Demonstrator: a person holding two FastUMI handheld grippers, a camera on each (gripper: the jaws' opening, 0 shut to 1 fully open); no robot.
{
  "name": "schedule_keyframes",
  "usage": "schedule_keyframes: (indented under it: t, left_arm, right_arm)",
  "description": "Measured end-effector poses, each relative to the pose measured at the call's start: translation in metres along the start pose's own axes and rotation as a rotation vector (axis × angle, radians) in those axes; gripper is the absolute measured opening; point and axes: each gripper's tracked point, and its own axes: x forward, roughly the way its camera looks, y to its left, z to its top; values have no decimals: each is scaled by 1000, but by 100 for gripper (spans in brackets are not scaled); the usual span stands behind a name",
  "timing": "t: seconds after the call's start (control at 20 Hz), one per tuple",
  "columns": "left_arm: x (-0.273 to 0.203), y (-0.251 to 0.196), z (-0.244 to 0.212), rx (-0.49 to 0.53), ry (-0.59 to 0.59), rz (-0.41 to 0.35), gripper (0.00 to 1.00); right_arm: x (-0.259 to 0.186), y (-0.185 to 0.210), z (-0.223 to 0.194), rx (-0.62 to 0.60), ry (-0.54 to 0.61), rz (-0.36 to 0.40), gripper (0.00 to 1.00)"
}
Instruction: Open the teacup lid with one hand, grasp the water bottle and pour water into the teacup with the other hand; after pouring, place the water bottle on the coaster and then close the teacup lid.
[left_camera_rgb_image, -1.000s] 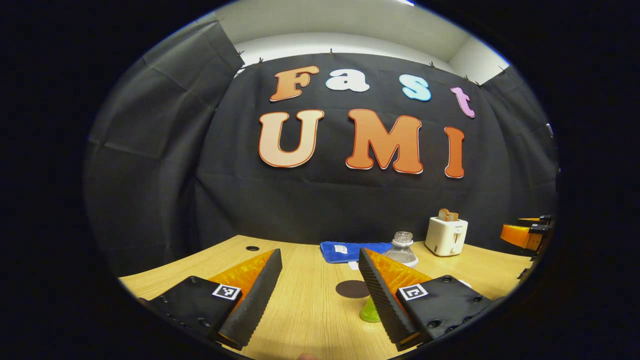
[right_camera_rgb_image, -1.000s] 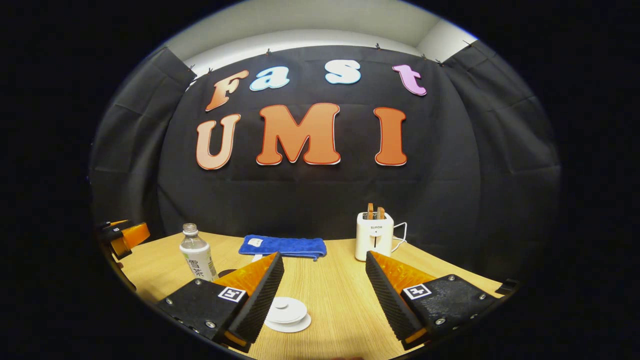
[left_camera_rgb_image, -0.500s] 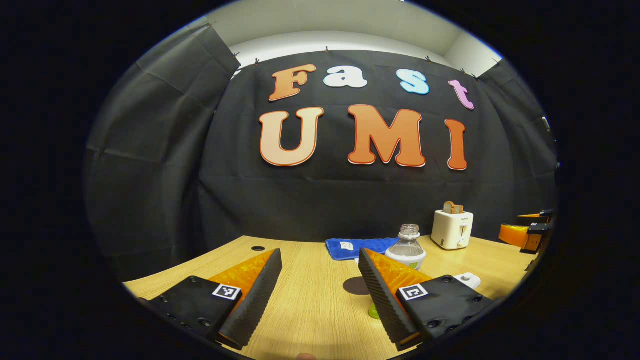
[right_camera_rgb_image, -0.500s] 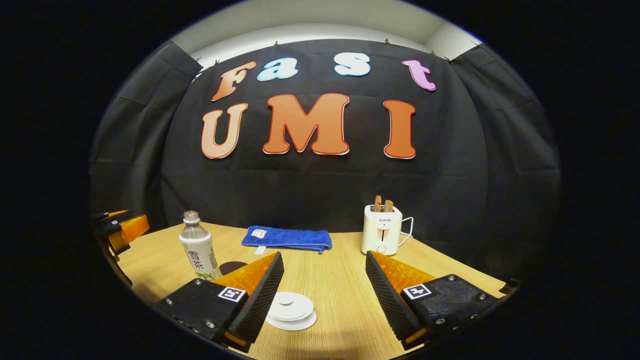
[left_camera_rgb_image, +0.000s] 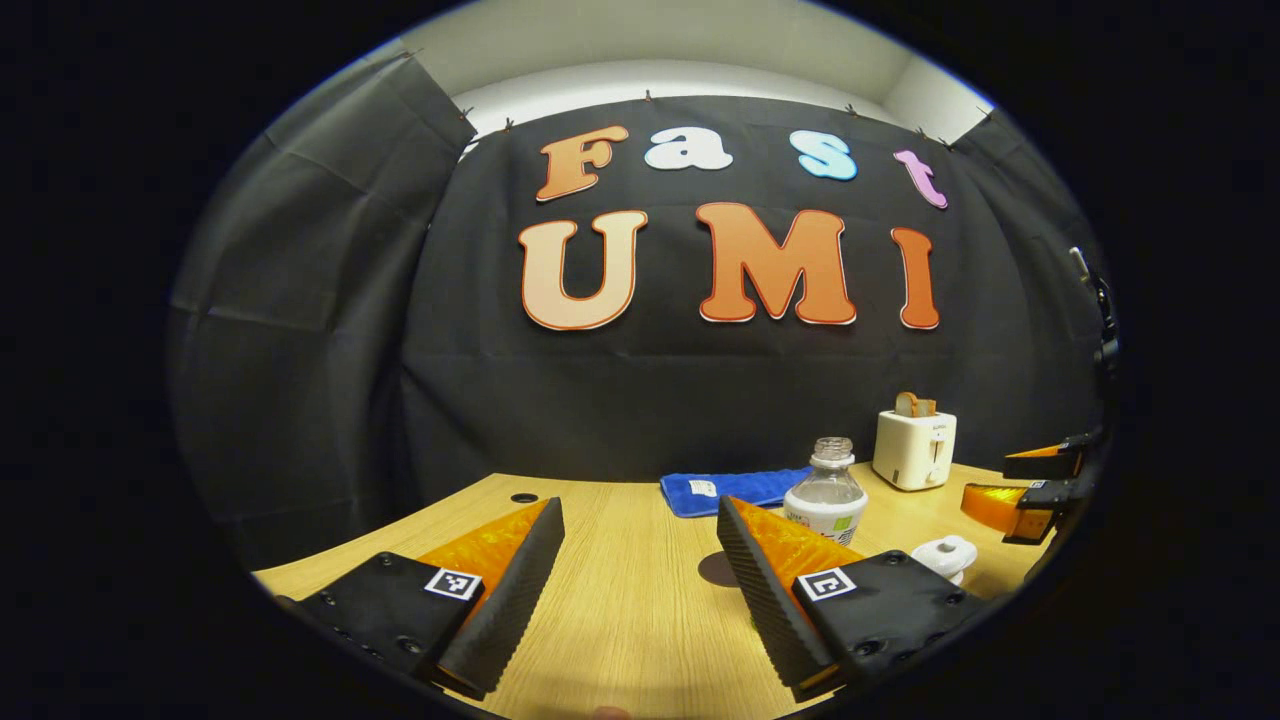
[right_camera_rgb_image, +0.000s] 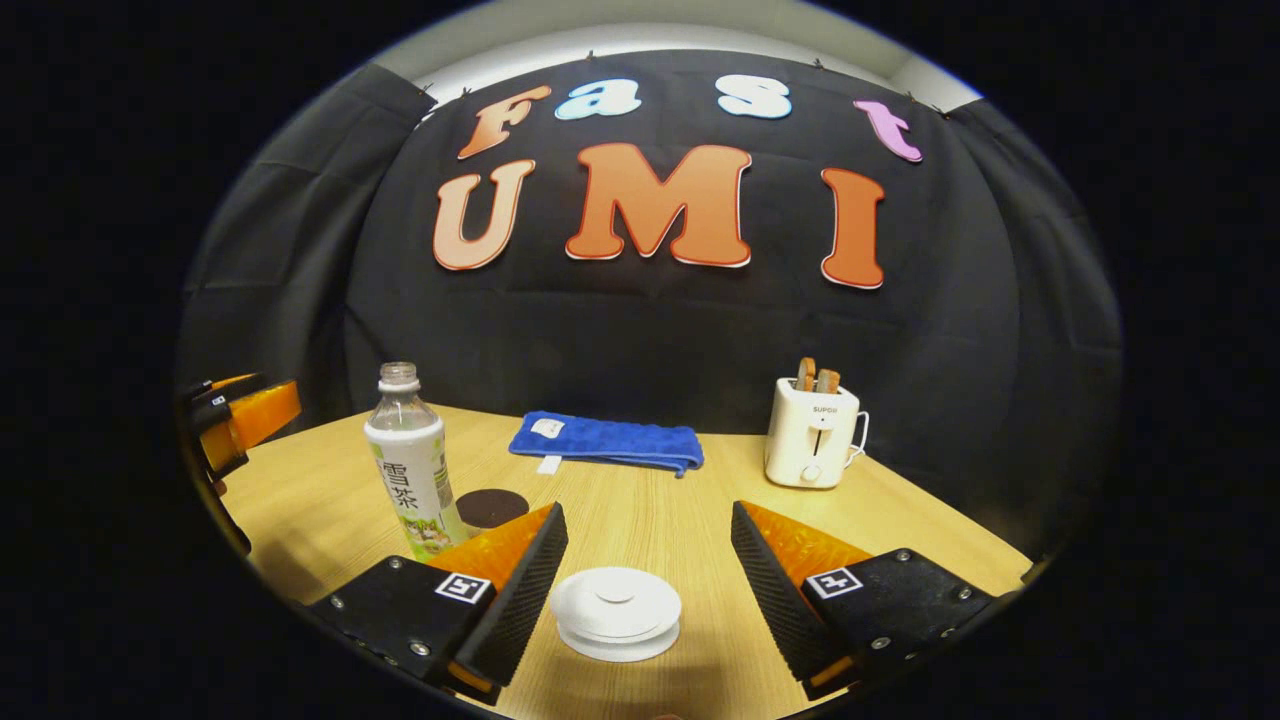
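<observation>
White lidded teacup (right_camera_rgb_image: 616, 613), blue towel (right_camera_rgb_image: 606, 442), dark brown coaster (right_camera_rgb_image: 491, 506) — pale wood-grain table (right_camera_rgb_image: 660, 520).

a black cloth wall (right_camera_rgb_image: 640, 340) hangs behind the light wooden surface (right_camera_rgb_image: 640, 510), fixed with small clips at its top edge. above the cloth there is a plain pale wall (left_camera_rgb_image: 680, 80). the light is even and soft.

Both views are evenly and fairly brightly lit from overhead. The wooden table (right_camera_rgb_image: 650, 510) carries only soft, faint shadows, one lying just beneath the teacup lid (right_camera_rgb_image: 615, 611). There is no harsh glare. Fisheye distortion bows the table edge and the cloth wall strongly toward the margins. The centre is sharp, while detail softens and darkens slightly at the rim.
</observation>
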Motion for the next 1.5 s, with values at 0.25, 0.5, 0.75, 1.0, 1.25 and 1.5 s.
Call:
schedule_keyframes:
  t: [0.25,0.5,0.75,1.0,1.25,1.5]
  left_arm:
    - [6,3,-11,-2,24,4,99]
    - [9,11,-18,-2,41,15,99]
    - [10,14,-25,-7,60,21,99]
    - [8,15,-24,-5,60,22,99]
    - [9,16,-27,-5,65,27,99]
    - [10,14,-28,-2,73,30,99]
  right_arm:
    - [16,3,-20,-30,80,-6,99]
    - [25,5,-38,-12,180,-2,93]
    - [30,9,-45,-9,212,13,79]
    - [30,17,-54,-13,236,38,64]
    - [32,15,-58,3,246,40,52]
    - [33,17,-59,1,241,47,32]
